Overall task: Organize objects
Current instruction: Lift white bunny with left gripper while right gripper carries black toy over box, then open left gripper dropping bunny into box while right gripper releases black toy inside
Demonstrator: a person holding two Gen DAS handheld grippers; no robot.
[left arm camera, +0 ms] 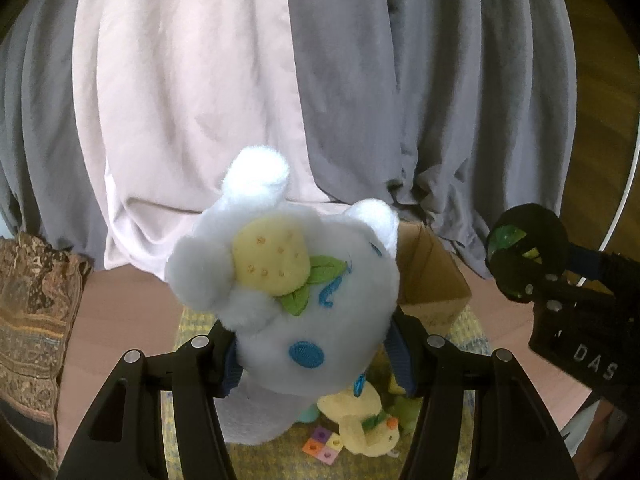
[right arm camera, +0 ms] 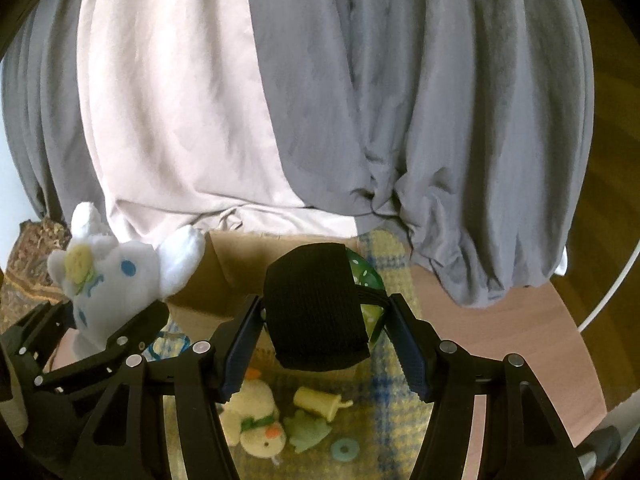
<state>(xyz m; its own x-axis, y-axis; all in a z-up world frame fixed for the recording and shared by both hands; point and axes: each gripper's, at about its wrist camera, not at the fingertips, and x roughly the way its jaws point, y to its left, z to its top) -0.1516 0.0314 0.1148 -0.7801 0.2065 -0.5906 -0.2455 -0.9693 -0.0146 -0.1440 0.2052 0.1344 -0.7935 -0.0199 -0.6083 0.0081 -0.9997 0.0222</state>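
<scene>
Plush (left arm camera: 288, 304) hides box (left arm camera: 432, 276); black-strapped green ball (right arm camera: 320, 308) partly covered.

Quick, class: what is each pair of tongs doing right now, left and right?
Left tongs: closed on the white plush toy.
Right tongs: closed on the green ball with black strap.

Floor: reddish-brown surface (right arm camera: 480, 332), yellow-and-blue checked mat (right arm camera: 384, 412) on it.

On the mat: open cardboard box (right arm camera: 224, 280) at its far end, by the curtain hems. At the near end a yellow duck plush (right arm camera: 256, 424), pale yellow cup on its side (right arm camera: 318, 400), mint-green toy (right arm camera: 306, 430), teal ring (right arm camera: 344, 449). Coloured block square (left arm camera: 323, 442) just beside the duck. Patterned cushion (left arm camera: 32, 320) at the floor's left edge.
</scene>
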